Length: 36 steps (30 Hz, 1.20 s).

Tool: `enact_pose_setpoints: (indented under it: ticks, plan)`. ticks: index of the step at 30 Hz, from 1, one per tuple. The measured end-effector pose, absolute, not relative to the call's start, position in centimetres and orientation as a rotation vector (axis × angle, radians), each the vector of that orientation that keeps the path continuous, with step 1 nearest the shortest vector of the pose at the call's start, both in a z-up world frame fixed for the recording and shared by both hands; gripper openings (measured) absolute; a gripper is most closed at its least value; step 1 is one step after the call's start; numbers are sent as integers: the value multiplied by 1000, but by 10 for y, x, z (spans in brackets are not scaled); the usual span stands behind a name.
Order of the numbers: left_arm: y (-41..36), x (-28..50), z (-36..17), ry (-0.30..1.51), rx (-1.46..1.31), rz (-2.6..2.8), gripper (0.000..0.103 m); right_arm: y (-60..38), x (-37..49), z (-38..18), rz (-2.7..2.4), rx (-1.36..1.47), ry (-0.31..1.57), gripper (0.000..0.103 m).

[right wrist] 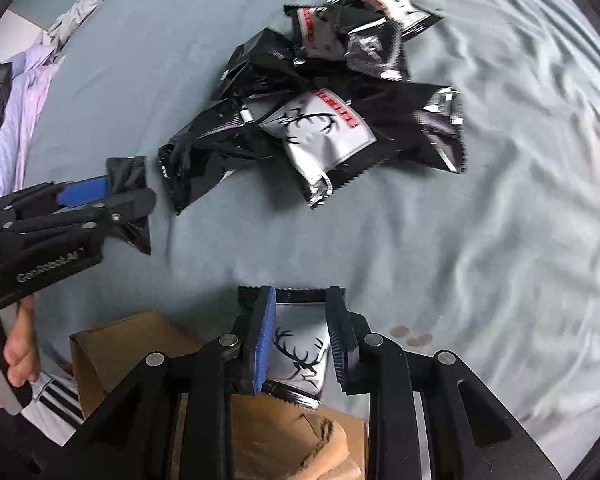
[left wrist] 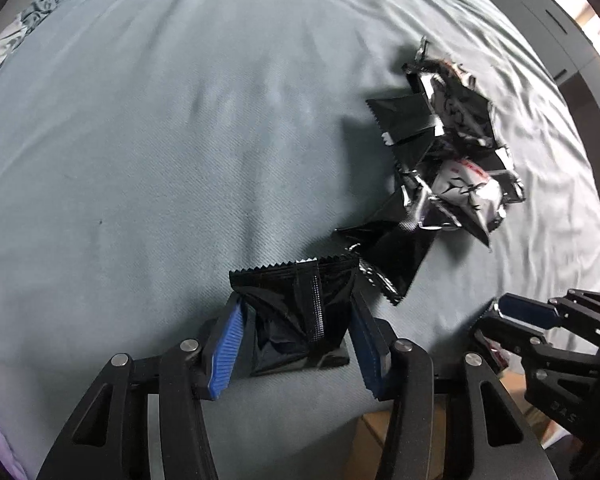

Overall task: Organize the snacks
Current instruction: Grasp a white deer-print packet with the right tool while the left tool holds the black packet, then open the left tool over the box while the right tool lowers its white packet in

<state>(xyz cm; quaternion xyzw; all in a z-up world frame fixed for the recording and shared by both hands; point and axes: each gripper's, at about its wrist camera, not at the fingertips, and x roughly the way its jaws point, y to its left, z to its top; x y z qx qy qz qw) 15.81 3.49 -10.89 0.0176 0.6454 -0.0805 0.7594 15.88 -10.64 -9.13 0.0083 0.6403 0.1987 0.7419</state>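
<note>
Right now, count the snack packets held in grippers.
2: a black packet in the left gripper, an antler-print packet in the right gripper. The pile lies loose on the bed.

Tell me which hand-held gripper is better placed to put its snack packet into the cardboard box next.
Probably the right hand-held gripper. It is shut on a silver deer packet directly above the cardboard box. The left hand-held gripper grips a black packet still over the bedsheet.

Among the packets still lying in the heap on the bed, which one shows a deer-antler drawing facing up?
The silver-faced packet in the middle of the heap, with black antlers and red lettering. Its neighbours show mostly plain black backs or crumpled foil.
</note>
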Motion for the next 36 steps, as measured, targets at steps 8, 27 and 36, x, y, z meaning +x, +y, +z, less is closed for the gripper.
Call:
enact_pose_setpoints:
  ticks: [8,27,36]
  plan:
    - [35,126,-101,1405,108,-183,89,-116,149,-94,431,58,1497,36]
    - [31,154,-115,1399,49,-134,44,-97,157,-110,543,-9,1442,33]
    - [72,123,-55,1254,-105,-209,44,-176,166,-95,506,285,1351,9]
